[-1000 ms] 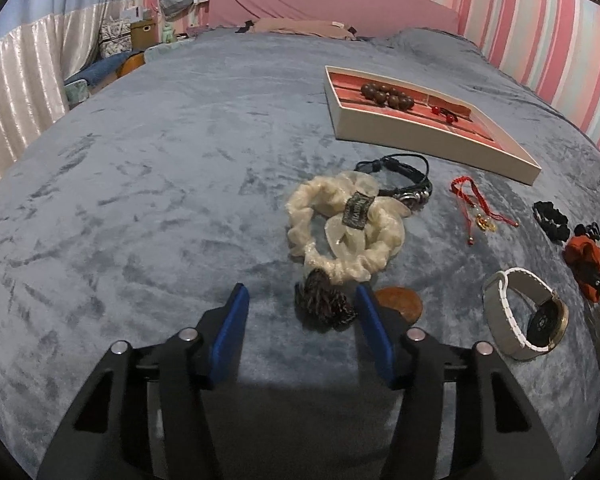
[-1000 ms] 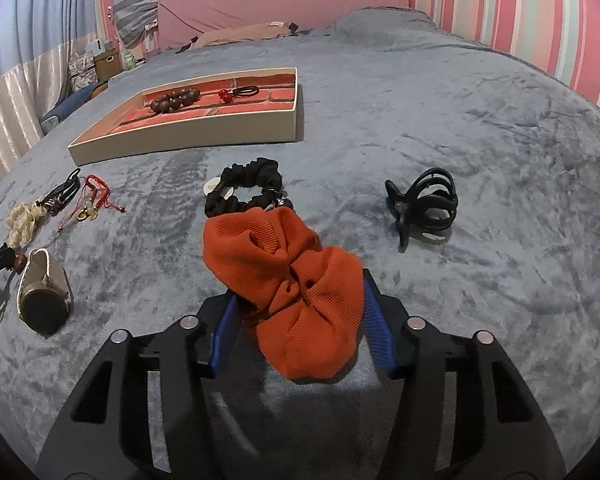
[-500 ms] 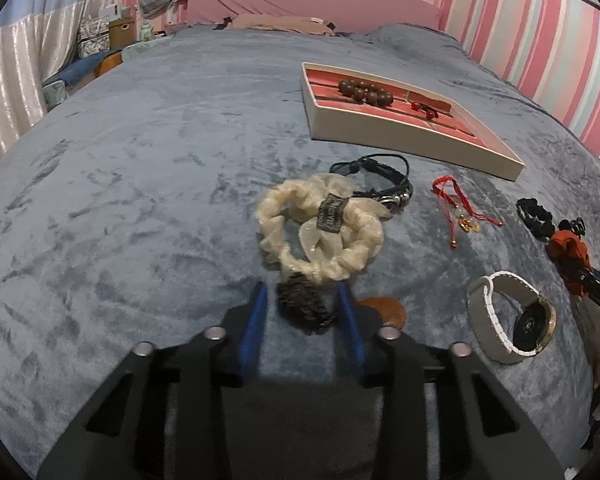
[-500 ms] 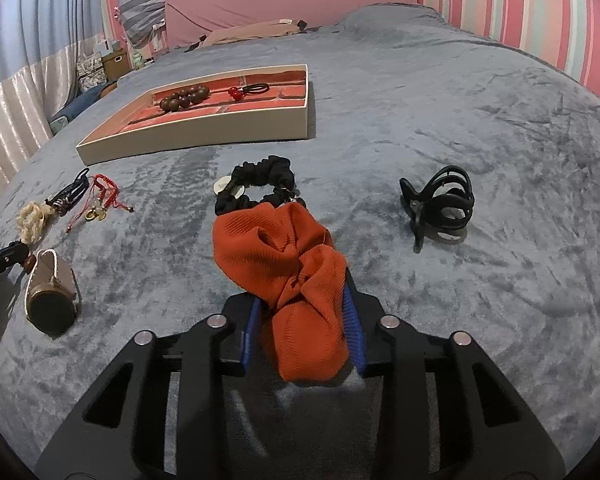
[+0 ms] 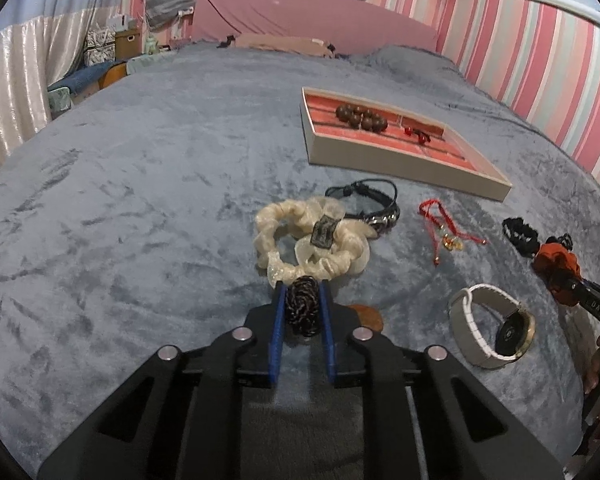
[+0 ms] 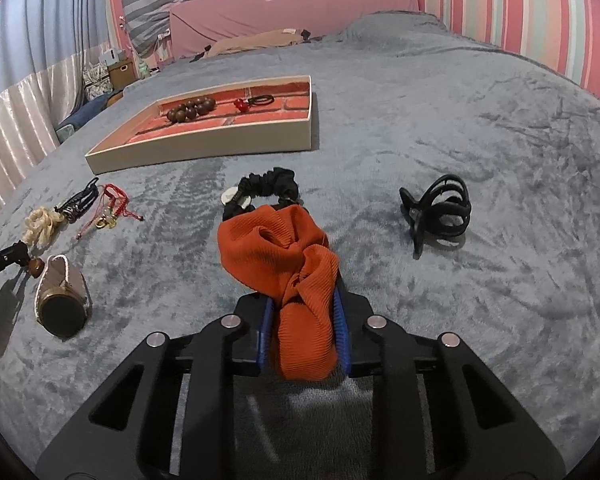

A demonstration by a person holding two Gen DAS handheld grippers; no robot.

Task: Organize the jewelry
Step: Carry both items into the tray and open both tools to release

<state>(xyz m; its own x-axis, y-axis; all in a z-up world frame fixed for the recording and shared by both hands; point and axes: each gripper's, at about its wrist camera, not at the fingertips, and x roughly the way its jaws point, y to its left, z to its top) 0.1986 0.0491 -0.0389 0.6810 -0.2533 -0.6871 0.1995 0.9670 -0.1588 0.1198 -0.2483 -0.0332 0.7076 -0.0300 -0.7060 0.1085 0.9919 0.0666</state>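
I've got my left gripper (image 5: 302,294) down on the grey bed (image 5: 140,200), its jaws closing, blue pads pressing both sides of a small dark braided hair tie (image 5: 302,308). At twelve o'clock from that, touching it, lies the cream scrunchie (image 5: 312,240). The black leather bracelet (image 5: 374,208) sits at one o'clock just beyond, the red cord bracelet (image 5: 440,224) at two o'clock, and the white-strapped watch (image 5: 490,326) out at three o'clock.

On the other side, my right gripper (image 6: 302,308) is closing too, the orange scrunchie (image 6: 288,264) bunched between its pads and squeezed narrow. A black scrunchie (image 6: 270,188) rests at twelve o'clock, touching the orange one's far edge. The black claw clip (image 6: 440,210) stands apart at two o'clock.

The jewelry tray (image 6: 204,148), cream walls and red lining, lies farther up the bed at eleven o'clock from the right gripper. Inside, brown wooden beads (image 6: 190,108) sit in the far row, with a red-beaded black tie (image 6: 254,102) beside them.
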